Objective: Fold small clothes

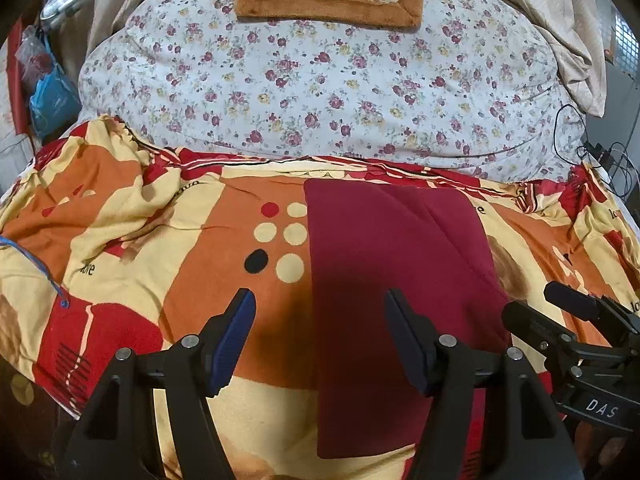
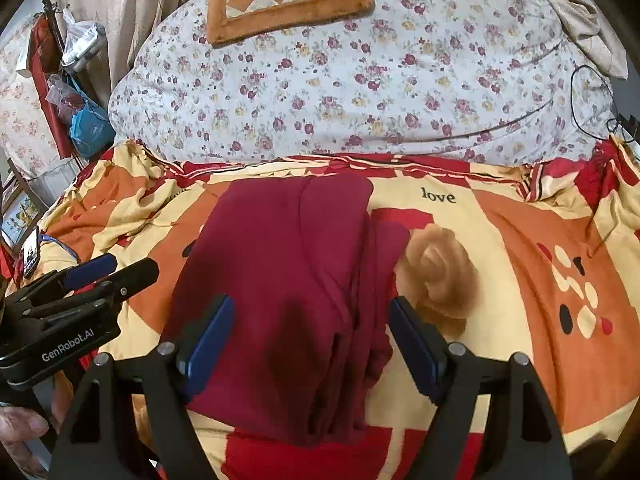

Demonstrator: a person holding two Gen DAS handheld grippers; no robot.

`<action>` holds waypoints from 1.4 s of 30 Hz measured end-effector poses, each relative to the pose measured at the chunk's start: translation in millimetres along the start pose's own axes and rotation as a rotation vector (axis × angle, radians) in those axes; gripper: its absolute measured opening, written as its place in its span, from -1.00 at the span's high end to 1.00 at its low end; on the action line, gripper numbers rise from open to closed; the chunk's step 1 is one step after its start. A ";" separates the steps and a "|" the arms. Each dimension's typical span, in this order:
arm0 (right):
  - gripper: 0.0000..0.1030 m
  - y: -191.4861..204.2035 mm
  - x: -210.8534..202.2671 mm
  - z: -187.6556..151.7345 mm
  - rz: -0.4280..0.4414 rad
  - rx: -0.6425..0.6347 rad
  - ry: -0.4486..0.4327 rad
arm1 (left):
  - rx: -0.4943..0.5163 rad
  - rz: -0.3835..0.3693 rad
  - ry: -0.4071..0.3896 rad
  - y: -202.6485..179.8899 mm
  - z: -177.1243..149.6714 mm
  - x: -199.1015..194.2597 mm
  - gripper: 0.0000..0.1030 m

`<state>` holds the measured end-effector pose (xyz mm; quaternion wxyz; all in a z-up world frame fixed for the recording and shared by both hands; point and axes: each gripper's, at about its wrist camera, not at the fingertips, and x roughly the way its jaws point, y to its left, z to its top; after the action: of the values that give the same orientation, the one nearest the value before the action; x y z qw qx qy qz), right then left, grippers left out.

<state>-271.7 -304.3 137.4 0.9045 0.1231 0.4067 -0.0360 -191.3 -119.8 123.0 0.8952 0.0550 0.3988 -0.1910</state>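
Now left gripper (image 1: 320,344) and right gripper (image 2: 310,344) hover released over folded maroon garment (image 2: 280,280)

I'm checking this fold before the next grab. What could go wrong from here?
1. The maroon garment lies in several loose layers along its right edge; the open right gripper might pinch only some of them.
2. The patterned bedcover underneath is wrinkled and could get pinched along with the garment.
3. The left gripper straddles only the garment's left edge, so a pull may skew the fold.

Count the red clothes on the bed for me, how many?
1: a dark red garment lies folded on the patterned blanket, in front of both tongs. More may be hidden in its layers.
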 end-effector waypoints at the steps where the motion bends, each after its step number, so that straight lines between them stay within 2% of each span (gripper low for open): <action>1: -0.60 0.1 0.4 -0.1 0.001 0.000 0.001 | 0.000 -0.001 0.001 0.1 0.0 0.1 -0.10; 42: -0.60 3.7 15.9 0.7 0.007 0.009 0.036 | 0.017 -0.001 0.025 -3.0 1.3 13.7 -0.10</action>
<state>-260.0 -300.4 126.8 0.8966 0.1289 0.4223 -0.0325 -183.2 -127.0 114.0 0.8896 0.0648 0.4083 -0.1940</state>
